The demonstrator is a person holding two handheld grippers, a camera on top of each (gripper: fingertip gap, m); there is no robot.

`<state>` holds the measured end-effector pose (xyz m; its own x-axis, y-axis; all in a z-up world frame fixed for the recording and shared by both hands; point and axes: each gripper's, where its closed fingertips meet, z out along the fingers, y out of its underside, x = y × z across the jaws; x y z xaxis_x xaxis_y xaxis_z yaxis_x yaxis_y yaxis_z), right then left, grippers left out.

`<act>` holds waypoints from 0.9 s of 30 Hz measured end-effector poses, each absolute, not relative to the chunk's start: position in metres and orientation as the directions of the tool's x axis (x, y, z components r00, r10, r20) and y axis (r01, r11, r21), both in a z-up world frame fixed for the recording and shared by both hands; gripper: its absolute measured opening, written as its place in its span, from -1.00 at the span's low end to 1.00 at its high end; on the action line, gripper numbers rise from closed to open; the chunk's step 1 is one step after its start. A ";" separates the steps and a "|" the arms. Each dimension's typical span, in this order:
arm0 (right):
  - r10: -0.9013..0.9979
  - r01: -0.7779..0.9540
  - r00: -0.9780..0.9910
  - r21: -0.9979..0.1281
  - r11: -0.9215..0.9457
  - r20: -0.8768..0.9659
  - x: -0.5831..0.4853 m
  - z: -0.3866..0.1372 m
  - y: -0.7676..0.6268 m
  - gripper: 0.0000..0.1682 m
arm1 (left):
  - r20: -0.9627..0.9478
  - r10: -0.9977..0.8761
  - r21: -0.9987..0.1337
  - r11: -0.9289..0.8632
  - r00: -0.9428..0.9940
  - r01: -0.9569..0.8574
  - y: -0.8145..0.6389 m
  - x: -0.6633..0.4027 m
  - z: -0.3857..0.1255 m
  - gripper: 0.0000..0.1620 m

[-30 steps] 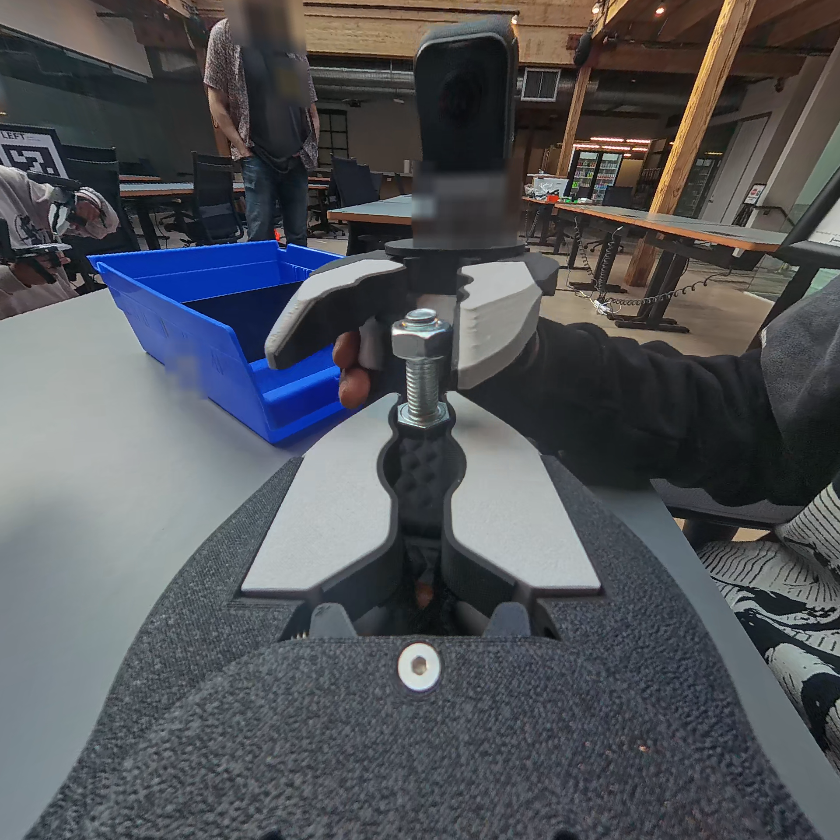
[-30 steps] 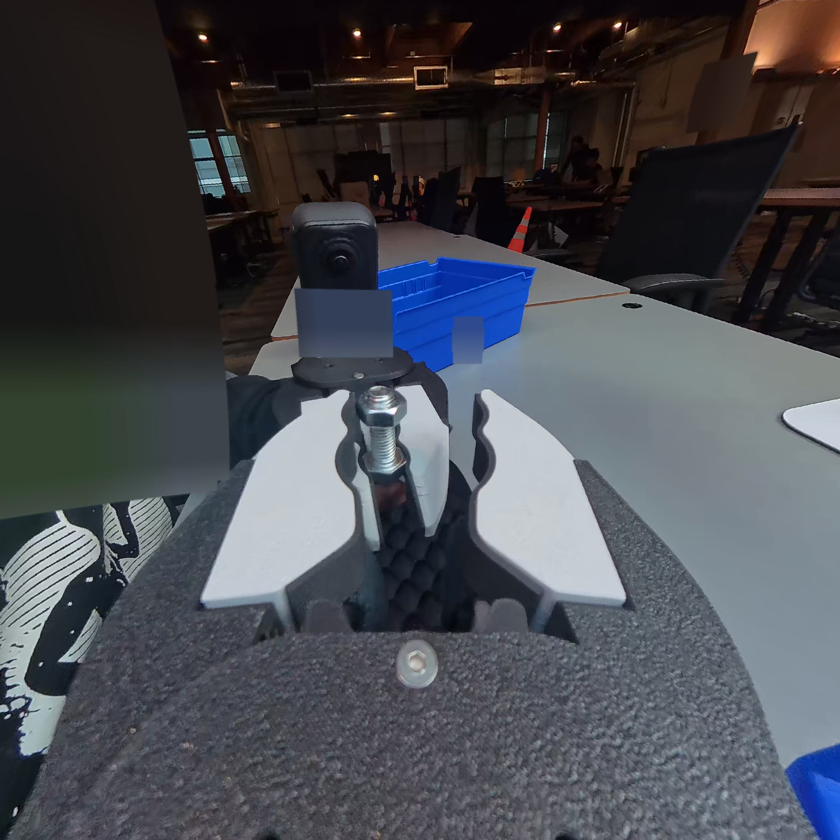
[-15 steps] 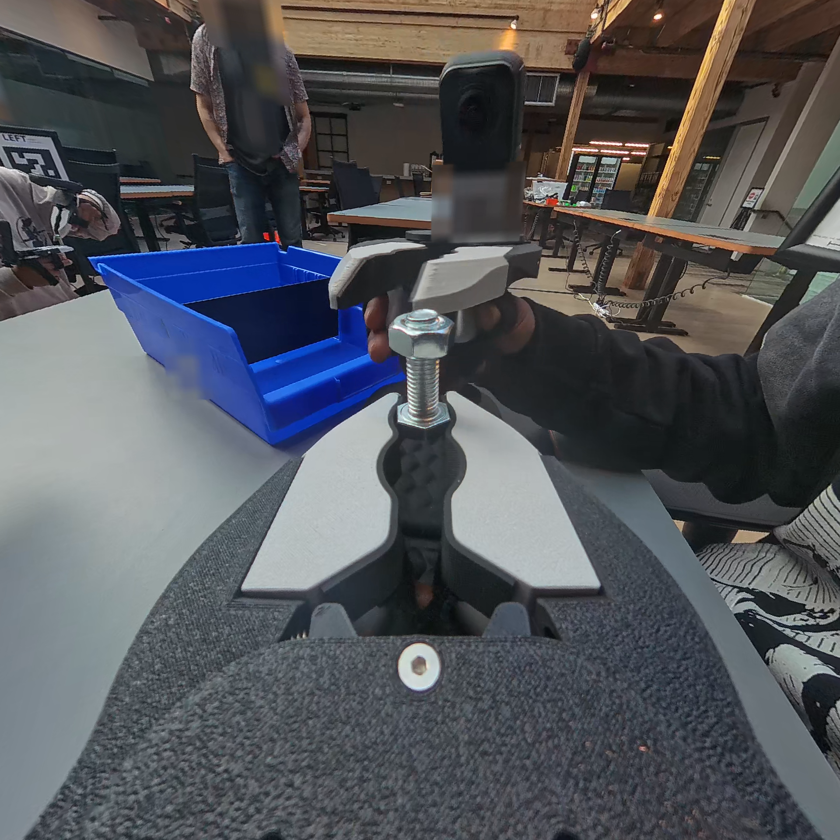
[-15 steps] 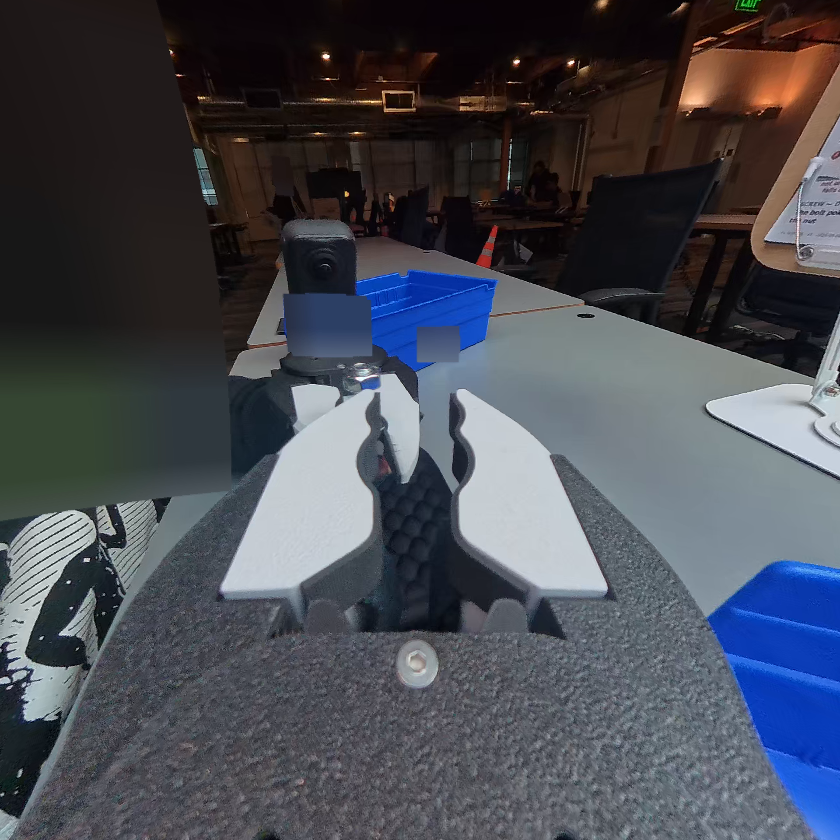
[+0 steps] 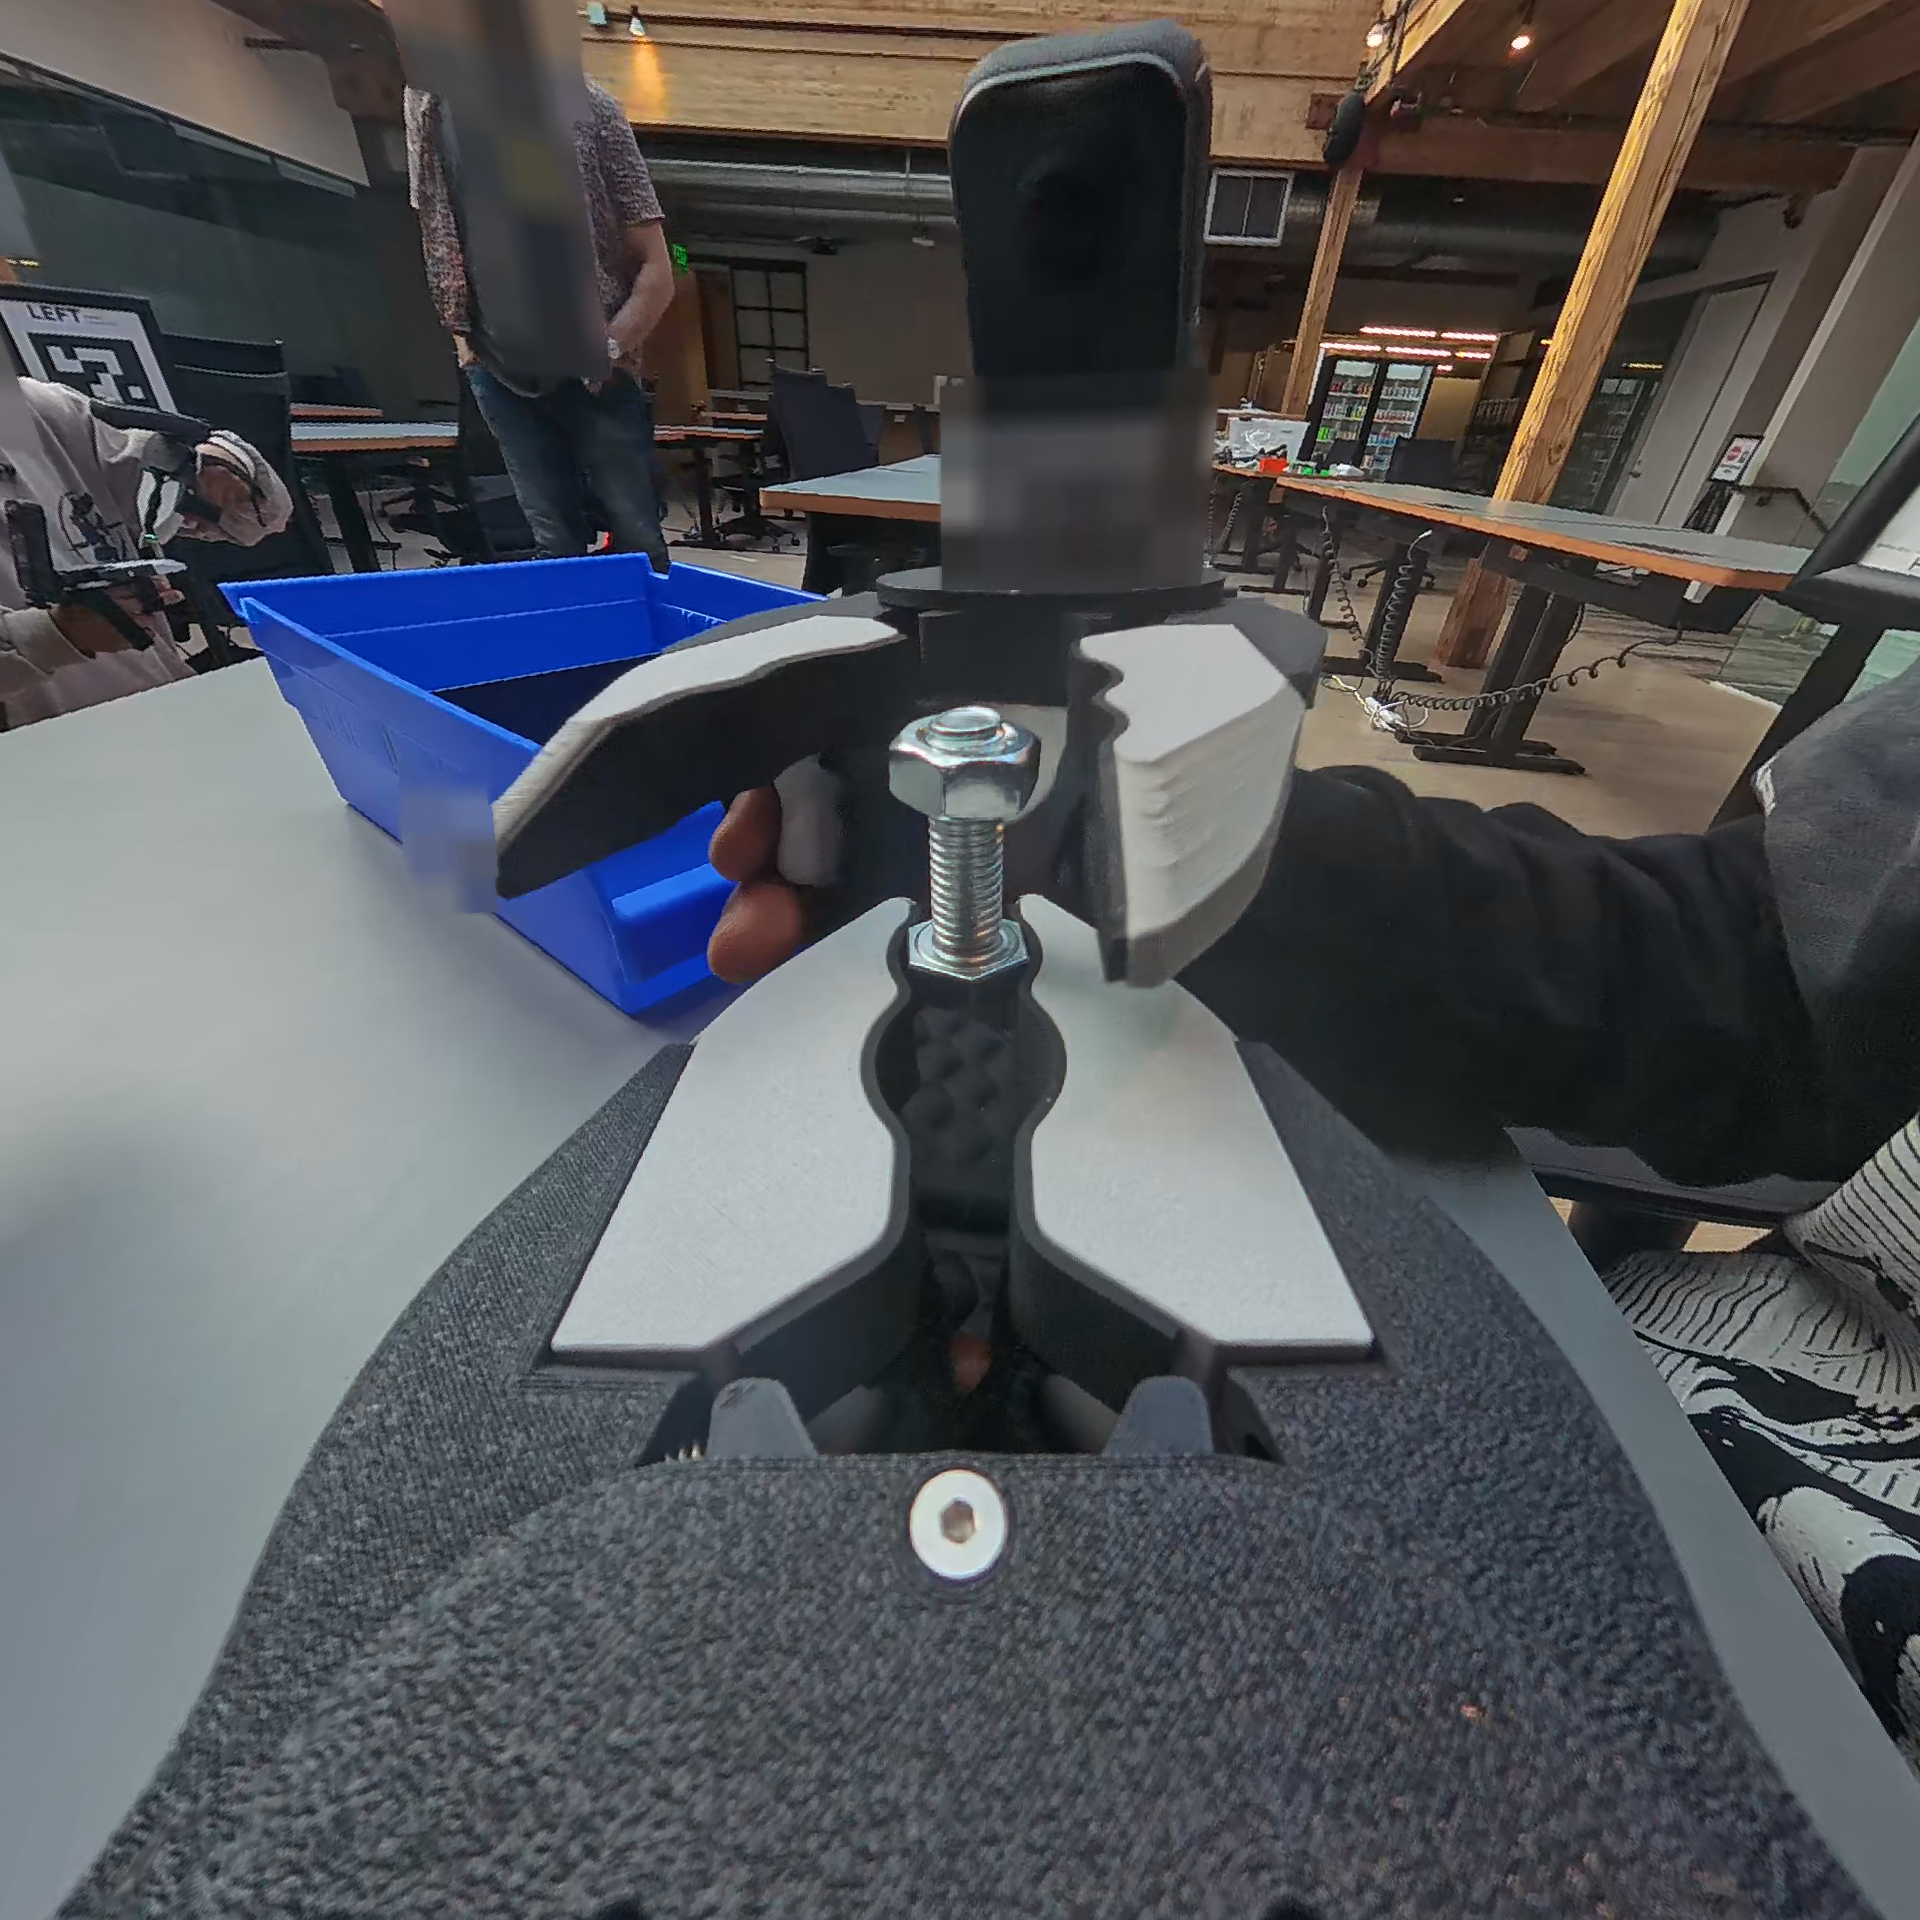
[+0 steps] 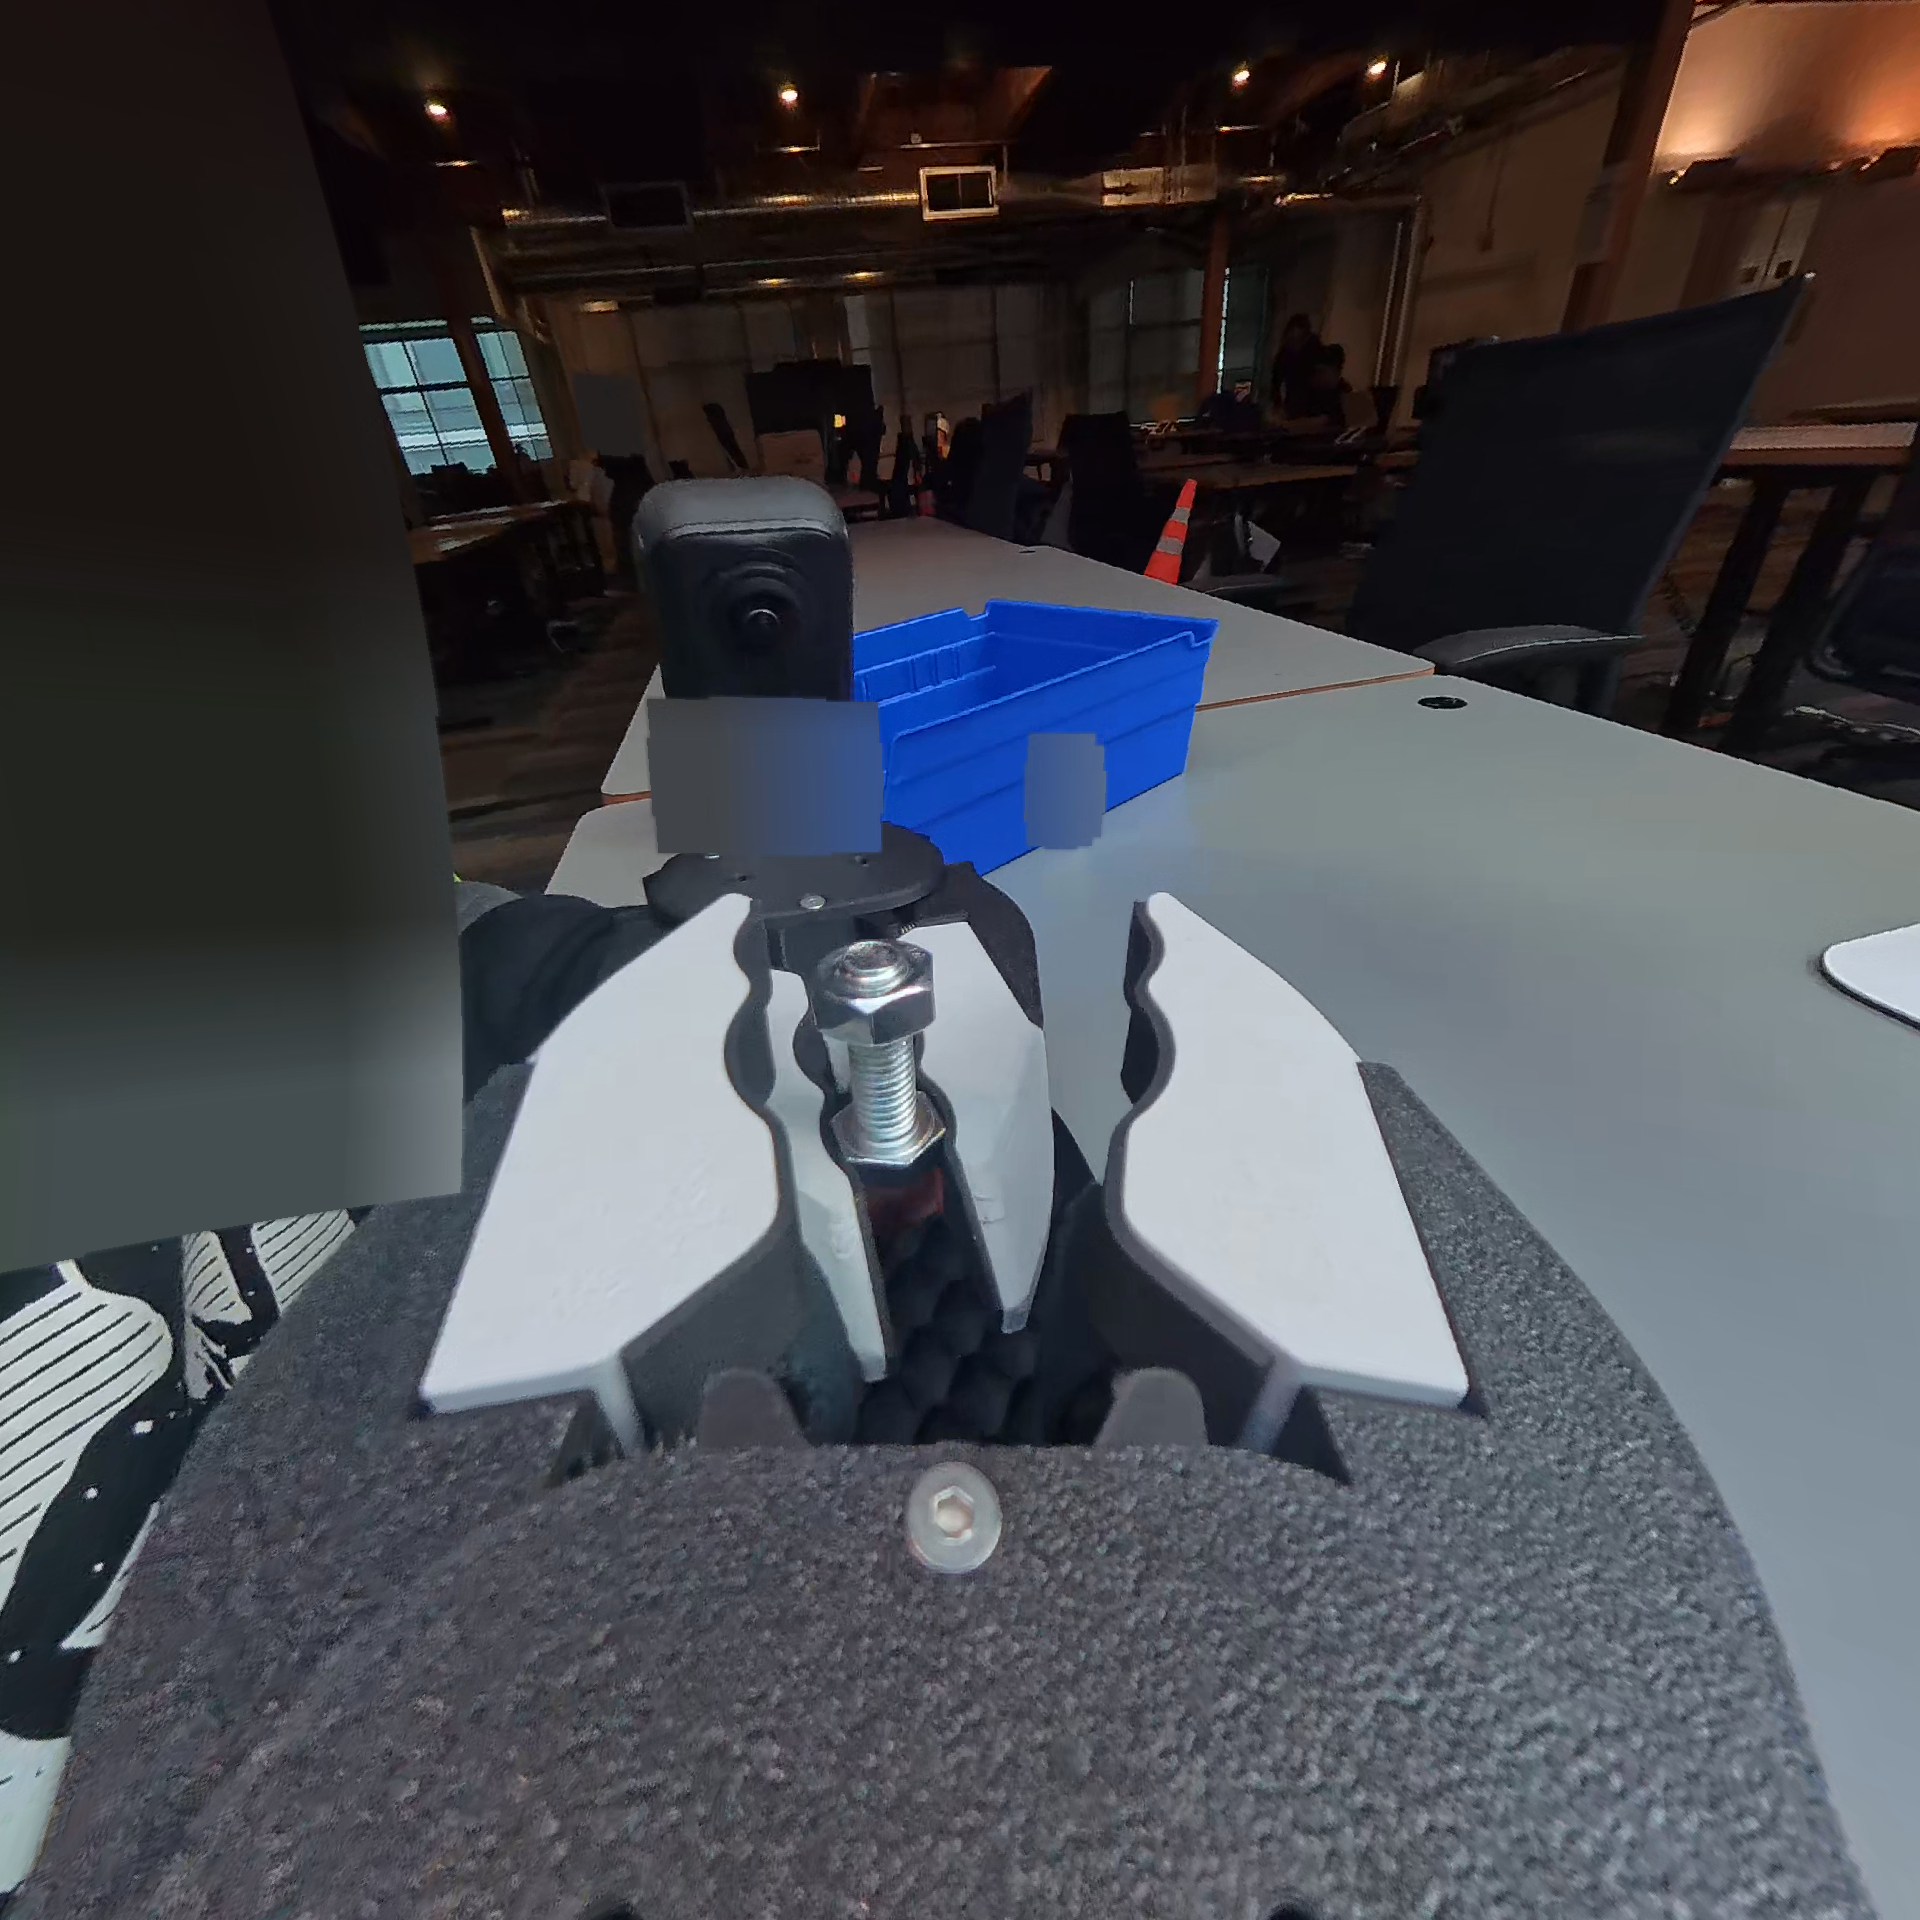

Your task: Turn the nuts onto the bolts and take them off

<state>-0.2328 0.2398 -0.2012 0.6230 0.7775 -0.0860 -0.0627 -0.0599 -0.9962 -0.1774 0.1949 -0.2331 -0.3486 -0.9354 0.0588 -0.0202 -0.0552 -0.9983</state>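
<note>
Spanning grey table [image 5: 208,1039], blue bin [image 5: 436,665], dim workshop beyond

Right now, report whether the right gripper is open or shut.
Open. The right gripper's fingers stand apart on either side of the nut, which sits at the tip of the bolt.

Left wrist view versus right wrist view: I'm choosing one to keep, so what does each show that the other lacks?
Only the left wrist view shows a standing person and a wooden post. Only the right wrist view shows an orange traffic cone and a black office chair. Both show the bolt, held by the left hand-held gripper, its nut, the open right hand-held gripper and a blue bin.
</note>
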 end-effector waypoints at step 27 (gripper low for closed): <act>0.785 -0.066 0.618 -0.998 0.003 -0.039 -0.212 -0.192 0.215 -0.49 | 0.063 -0.934 -0.998 -0.062 -0.351 -0.013 0.195 -0.178 -0.232 -0.83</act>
